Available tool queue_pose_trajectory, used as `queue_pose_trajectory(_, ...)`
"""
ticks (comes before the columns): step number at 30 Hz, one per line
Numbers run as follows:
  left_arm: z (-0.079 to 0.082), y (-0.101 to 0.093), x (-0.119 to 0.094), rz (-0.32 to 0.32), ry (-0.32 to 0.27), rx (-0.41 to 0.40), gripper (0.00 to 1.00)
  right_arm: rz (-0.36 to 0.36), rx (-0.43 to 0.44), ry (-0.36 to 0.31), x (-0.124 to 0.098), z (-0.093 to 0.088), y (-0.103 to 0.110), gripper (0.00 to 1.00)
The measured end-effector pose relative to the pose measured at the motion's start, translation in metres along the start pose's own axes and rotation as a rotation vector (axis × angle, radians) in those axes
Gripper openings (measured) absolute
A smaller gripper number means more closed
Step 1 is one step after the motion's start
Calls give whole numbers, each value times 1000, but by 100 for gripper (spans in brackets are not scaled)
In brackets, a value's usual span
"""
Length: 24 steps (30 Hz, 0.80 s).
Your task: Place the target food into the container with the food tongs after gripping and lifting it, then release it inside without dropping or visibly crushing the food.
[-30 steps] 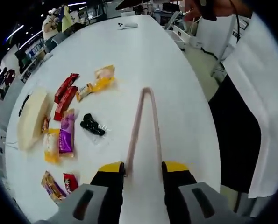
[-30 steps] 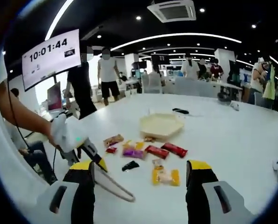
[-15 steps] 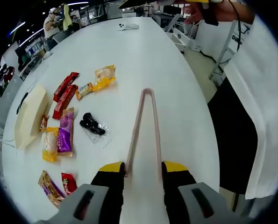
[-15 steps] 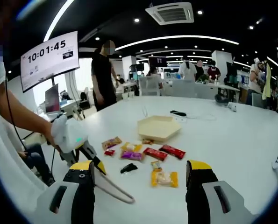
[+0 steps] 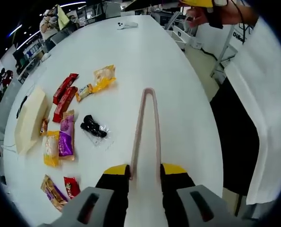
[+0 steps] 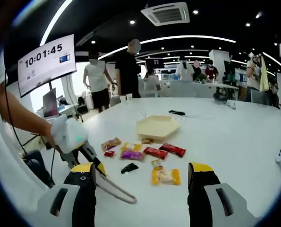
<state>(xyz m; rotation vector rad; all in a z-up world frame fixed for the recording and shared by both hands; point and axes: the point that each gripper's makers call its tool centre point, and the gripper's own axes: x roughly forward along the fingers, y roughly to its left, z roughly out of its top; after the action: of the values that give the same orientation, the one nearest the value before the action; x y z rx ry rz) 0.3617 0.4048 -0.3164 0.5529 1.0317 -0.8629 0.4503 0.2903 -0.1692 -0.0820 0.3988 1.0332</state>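
pinkish-brown food tongs [image 5: 146,127] are sitting clamped between the jaws of the left claw [image 5: 145,170], the jaws pressing on the two tong arms near their open ends while the joined tip is pointing away over the white worktop [image 5: 145,52]. in the right gripper view the same tongs [image 6: 113,190] are showing at lower left, reaching from the left claw [image 6: 85,150] in a person's hand. the right claw [image 6: 141,171] is hanging well open above the worktop [image 6: 234,142], with nothing between its yellow-tipped jaws.

the food is lying in a loose cluster on the worktop, left of the tongs in the left gripper view. a small black item in clear wrap [image 5: 93,126] is lying nearest the tongs, apart from them. farther off, a yellow packet [image 5: 102,78] is lying beside a small snack bar [image 5: 85,91], and two red bars [image 5: 65,95] are lying side by side. a purple packet [image 5: 66,137] is touching a pale yellow packet [image 5: 50,148], and a brown wrapper [image 5: 52,191] and a small red packet [image 5: 72,185] are lying nearer. the beige container [image 5: 29,118] is sitting at the left edge of the cluster, beyond the packets; in the right gripper view its hexagonal tray [image 6: 157,126] is looking bare inside. several people [image 6: 127,71] are standing beyond the worktop.
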Motion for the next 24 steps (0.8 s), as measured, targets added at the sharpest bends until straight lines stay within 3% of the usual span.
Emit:
queue_pose_trajectory(3,-1,1,0,5,6,-8,23,1,-22,8,-5,-5,0,81)
queue_pose_trajectory(11,-2,-1,0,16,6,-22,20,-27,15,-3,-13,-15,-8,81)
queue_pose_trajectory(24,-3,-4,-3,21,28,-48,19,-7,10,-7,-9,-14,-12,80)
